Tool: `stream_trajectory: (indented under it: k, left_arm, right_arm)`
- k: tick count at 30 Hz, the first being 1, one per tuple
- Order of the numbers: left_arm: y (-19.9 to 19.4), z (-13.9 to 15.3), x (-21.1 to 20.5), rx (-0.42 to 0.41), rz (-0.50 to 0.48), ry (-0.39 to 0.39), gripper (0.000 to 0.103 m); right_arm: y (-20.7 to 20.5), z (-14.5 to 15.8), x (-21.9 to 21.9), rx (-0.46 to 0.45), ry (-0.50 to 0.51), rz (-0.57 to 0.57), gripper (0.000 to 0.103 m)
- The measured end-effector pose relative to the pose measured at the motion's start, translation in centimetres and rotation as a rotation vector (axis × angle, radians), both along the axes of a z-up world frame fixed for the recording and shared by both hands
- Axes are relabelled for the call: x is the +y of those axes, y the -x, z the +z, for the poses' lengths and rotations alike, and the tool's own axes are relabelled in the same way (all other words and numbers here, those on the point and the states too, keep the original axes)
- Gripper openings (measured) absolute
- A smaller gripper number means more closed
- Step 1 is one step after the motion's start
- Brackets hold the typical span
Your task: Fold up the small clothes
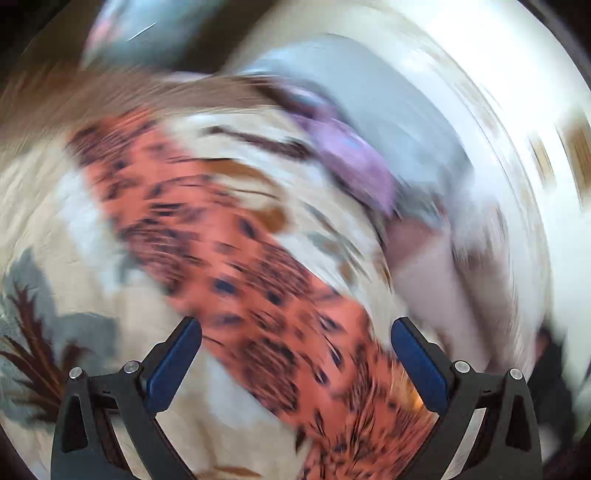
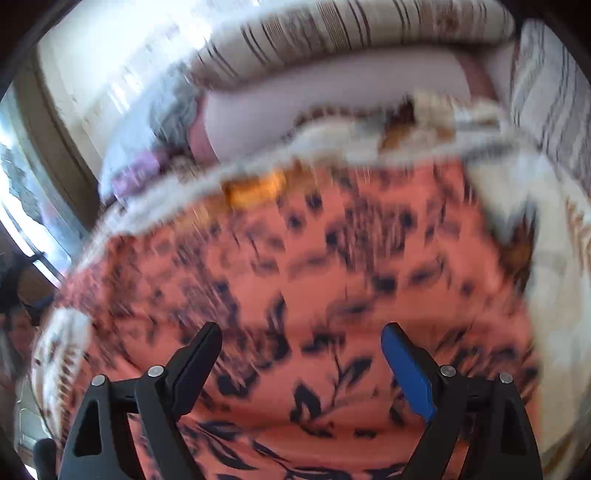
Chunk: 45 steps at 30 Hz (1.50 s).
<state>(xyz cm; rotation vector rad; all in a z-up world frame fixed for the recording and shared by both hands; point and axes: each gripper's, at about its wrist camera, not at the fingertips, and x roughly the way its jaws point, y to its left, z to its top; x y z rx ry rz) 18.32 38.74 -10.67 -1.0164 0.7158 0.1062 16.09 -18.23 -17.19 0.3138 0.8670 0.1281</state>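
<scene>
A salmon-coloured garment (image 1: pixel 236 254) with a dark leaf print lies as a long diagonal band on a cream patterned bedspread (image 1: pixel 51 221); the left wrist view is heavily smeared. My left gripper (image 1: pixel 295 328) hangs above its lower part, jaws wide, nothing between the blue pads. In the right wrist view the same salmon garment (image 2: pixel 314 280) fills the middle and bottom, spread fairly flat. My right gripper (image 2: pixel 301 334) is open just above the cloth, with no fabric pinched between its fingers.
A purple cloth (image 1: pixel 354 158) and a grey cloth (image 1: pixel 388 110) lie beyond the garment. Striped pillows (image 2: pixel 332 33) and a pale lilac cushion (image 2: pixel 332 99) sit at the far side of the bed. A window (image 2: pixel 22 184) is on the left.
</scene>
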Motion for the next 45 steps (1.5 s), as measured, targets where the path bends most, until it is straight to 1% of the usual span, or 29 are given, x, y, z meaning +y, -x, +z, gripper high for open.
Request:
stream_trajectory:
  k: [1, 2, 3, 4, 6, 8, 9, 11, 14, 16, 17, 18, 20, 21, 24, 26, 28, 30, 32, 33, 35, 36, 37, 38, 39, 40, 41, 43, 45]
  left_arm:
    - [0.0, -1.6, 2.8, 0.013, 0.051, 0.114, 0.101]
    - [-0.1, -2.9, 4.7, 0.026, 0.082, 0.189, 0.100]
    - [-0.3, -4.3, 6.5, 0.039, 0.114, 0.261, 0.099]
    - [-0.4, -5.4, 7.4, 0.051, 0.133, 0.305, 0.098]
    - [-0.7, -6.6, 8.1, 0.065, 0.166, 0.341, 0.092]
    - [-1.0, -5.8, 7.8, 0.043, 0.158, 0.320, 0.091]
    - [-1.3, -5.7, 7.7, 0.037, 0.145, 0.309, 0.077]
    - [-1.9, -6.5, 7.4, 0.084, 0.137, 0.331, 0.056]
    - [-2.4, -7.2, 7.6, 0.089, 0.169, 0.345, 0.054]
    - [-2.8, -7.2, 7.6, 0.114, 0.172, 0.308, 0.043]
    - [-3.1, -7.0, 7.6, 0.165, 0.176, 0.257, 0.015]
    - [-3.2, -6.9, 7.5, 0.202, 0.173, 0.214, 0.007]
    - [-3.6, -5.6, 6.7, 0.230, 0.167, 0.109, 0.007]
    - [-3.8, -3.8, 5.6, 0.219, 0.155, 0.014, 0.007]
    - [-4.5, 1.3, 1.1, 0.136, 0.072, -0.191, 0.006]
    - [-5.0, 5.6, -4.2, 0.036, -0.027, -0.342, 0.006]
    - [-5.0, 9.7, -11.8, -0.093, -0.174, -0.480, 0.006]
    - [-4.4, 12.3, -19.1, -0.201, -0.321, -0.558, 0.006]
    - [-3.2, 13.3, -26.5, -0.280, -0.474, -0.612, 0.006]
    - [-2.6, 13.3, -29.3, -0.300, -0.537, -0.642, 0.007]
    - [-1.2, 11.4, -36.1, -0.315, -0.692, -0.685, 0.010]
    - [-1.1, 9.7, -38.8, -0.289, -0.799, -0.696, 0.034]
    - [-1.2, 7.5, -41.2, -0.231, -0.904, -0.714, 0.050]
    - [-1.0, 5.2, -42.8, -0.159, -0.965, -0.737, 0.068]
    - [-0.7, 3.0, -43.6, -0.084, -1.007, -0.763, 0.068]
    - [-0.6, 1.3, -43.9, -0.019, -1.033, -0.799, 0.068]
    - [-0.1, 0.4, -43.6, 0.008, -1.029, -0.824, 0.068]
    - [1.4, 0.3, -41.0, -0.012, -0.963, -0.842, 0.068]
    - [2.6, 1.2, -37.3, -0.032, -0.882, -0.810, 0.070]
  right_arm:
    - [0.3, -0.7, 0.1, -0.014, 0.009, -0.004, 0.091]
    - [0.4, -0.2, 0.1, -0.032, 0.012, -0.010, 0.091]
    - [0.2, 0.0, 0.0, -0.017, 0.008, -0.013, 0.091]
    - [0.1, -0.1, 0.0, -0.008, 0.005, -0.007, 0.092]
    - [0.3, -0.3, -0.4, -0.015, -0.002, 0.000, 0.094]
    - [0.2, -0.3, -0.1, -0.006, 0.019, 0.006, 0.095]
    - [0.1, -0.4, 0.2, -0.006, 0.031, 0.006, 0.095]
    - [-0.1, -0.3, 0.7, -0.004, 0.046, 0.005, 0.095]
    - [0.0, -0.4, 0.4, -0.011, 0.024, 0.003, 0.095]
    - [0.1, -0.4, 0.1, -0.017, 0.003, 0.002, 0.095]
    - [0.1, -0.5, 0.1, -0.018, -0.004, 0.002, 0.095]
    - [0.2, -0.5, 0.0, -0.020, -0.011, 0.001, 0.095]
    - [0.2, -0.5, -0.2, -0.025, -0.028, 0.000, 0.095]
    - [0.2, -0.5, -0.3, -0.028, -0.038, 0.000, 0.095]
    - [0.2, -0.6, -0.7, -0.038, -0.071, -0.004, 0.095]
    - [0.2, -0.7, -0.9, -0.045, -0.090, -0.007, 0.095]
    - [0.4, -0.7, -1.1, -0.053, -0.111, -0.009, 0.095]
    - [0.4, -0.7, -1.4, -0.059, -0.133, -0.013, 0.095]
    - [0.5, -0.8, -1.6, -0.065, -0.151, -0.014, 0.095]
    - [0.6, -0.7, -1.6, -0.067, -0.156, -0.015, 0.095]
    - [0.7, -0.7, -1.9, -0.073, -0.172, -0.015, 0.095]
    - [0.7, -0.7, -2.0, -0.076, -0.182, -0.015, 0.095]
    - [0.7, -0.7, -2.1, -0.079, -0.196, -0.015, 0.095]
    - [0.8, -0.8, -2.4, -0.083, -0.212, -0.014, 0.095]
    - [0.9, -0.8, -2.6, -0.087, -0.226, -0.015, 0.095]
    - [1.0, -0.9, -2.8, -0.090, -0.242, -0.016, 0.095]
    - [1.1, -0.9, -2.9, -0.092, -0.256, -0.016, 0.095]
    - [1.1, -0.8, -3.1, -0.092, -0.274, -0.013, 0.095]
    - [1.0, -0.4, -3.2, -0.062, -0.273, -0.020, 0.095]
